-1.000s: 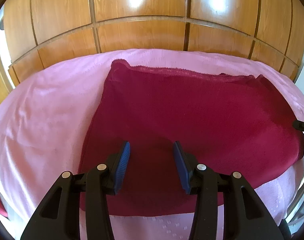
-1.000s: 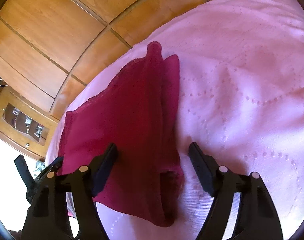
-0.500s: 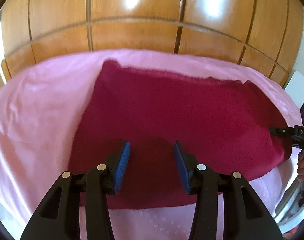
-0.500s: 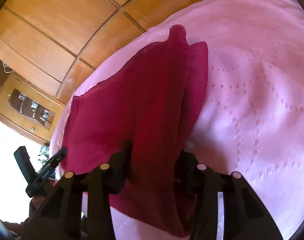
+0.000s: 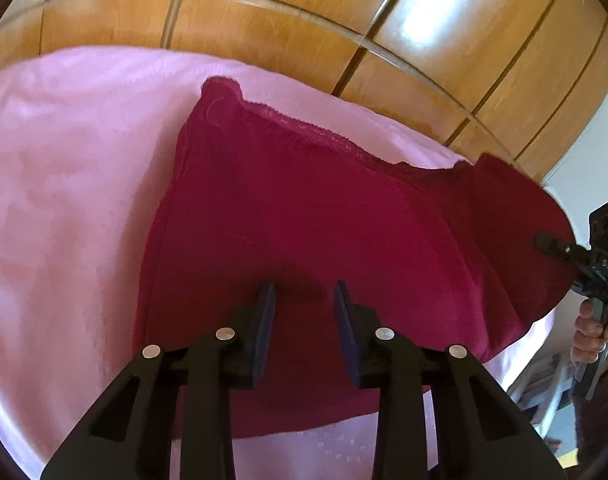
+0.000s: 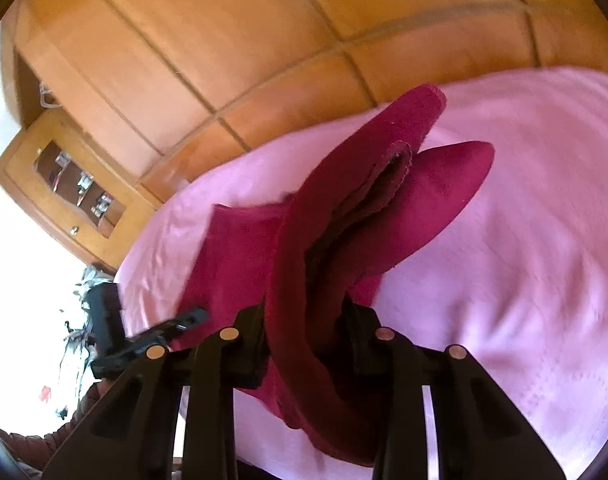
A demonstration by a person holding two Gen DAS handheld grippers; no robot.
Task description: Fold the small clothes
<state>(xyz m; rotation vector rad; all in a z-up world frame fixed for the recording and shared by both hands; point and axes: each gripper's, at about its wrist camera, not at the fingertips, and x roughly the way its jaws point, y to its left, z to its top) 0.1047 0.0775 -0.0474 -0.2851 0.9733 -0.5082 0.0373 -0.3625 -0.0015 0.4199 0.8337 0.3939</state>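
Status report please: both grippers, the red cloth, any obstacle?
Right gripper shut on red cloth, edge lifted off pink bedspread. Left gripper closing, pads over cloth, not gripping. Nothing in the way.

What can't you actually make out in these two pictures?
- Left wrist view: whether the left gripper pinches the red garment; fabric hides its fingertips.
- Right wrist view: garment folds cover the right gripper pads.
- Right wrist view: cabinet contents, too small and blurred.

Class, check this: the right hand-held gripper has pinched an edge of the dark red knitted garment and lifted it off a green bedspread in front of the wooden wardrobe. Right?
Not quite. The bedspread is pink, not green, as the right wrist view shows. The rest holds: the right hand-held gripper pinches an edge of the dark red knitted garment, raised in front of the wooden wardrobe.
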